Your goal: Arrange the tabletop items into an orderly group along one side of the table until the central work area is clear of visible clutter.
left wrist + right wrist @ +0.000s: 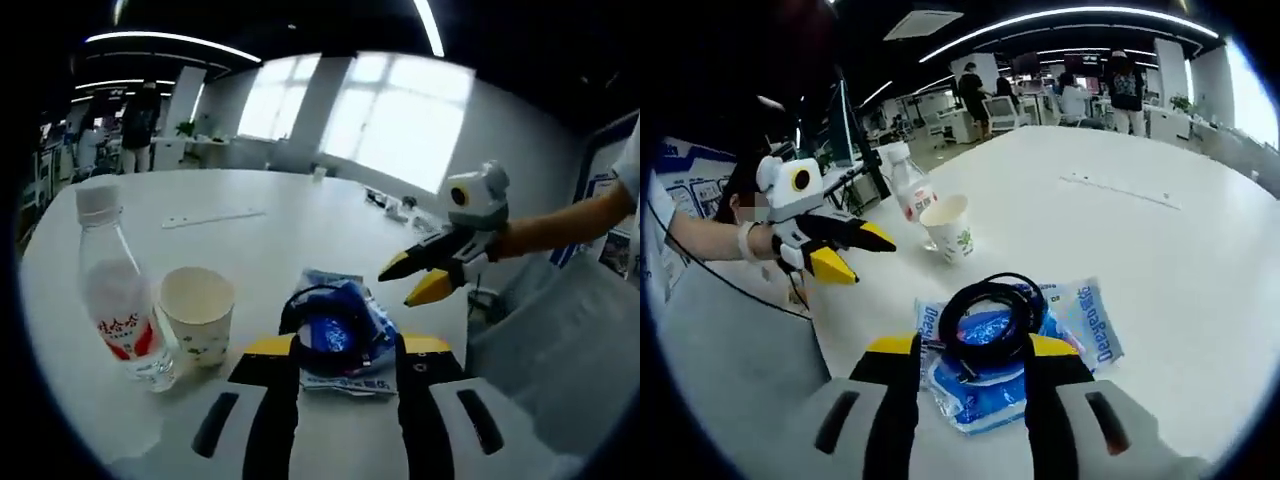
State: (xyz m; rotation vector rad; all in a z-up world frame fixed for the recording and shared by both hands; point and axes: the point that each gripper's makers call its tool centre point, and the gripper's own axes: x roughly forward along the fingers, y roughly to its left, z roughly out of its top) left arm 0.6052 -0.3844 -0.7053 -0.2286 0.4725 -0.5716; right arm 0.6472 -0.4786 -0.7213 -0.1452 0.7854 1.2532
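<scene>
In the left gripper view, the left hand-held gripper (347, 365) rises from the bottom edge with its two black, yellow-tipped jaws spread apart. A blue and white packet (345, 340) lies flat on the white worktop (300, 225) between those jaws, with a coiled black cable (322, 312) resting on top of it; neither jaw visibly presses on it. To the left of the packet stands a paper cup (197, 313), upright and open, and just beside it on the left a clear water bottle (118, 290) with a white cap and red label. The right hand-held gripper (428, 272) comes in from the right, above the worktop's edge, jaws parted and holding nothing.

In the right gripper view, the right hand-held gripper (971, 385) has its jaws wide apart, with the packet (1015, 355) and cable (992, 315) lying between and just beyond them. The paper cup (950, 227) and water bottle (908, 183) stand farther back, touching or nearly so. The left hand-held gripper (855, 252) hovers at left, jaws apart and empty.
</scene>
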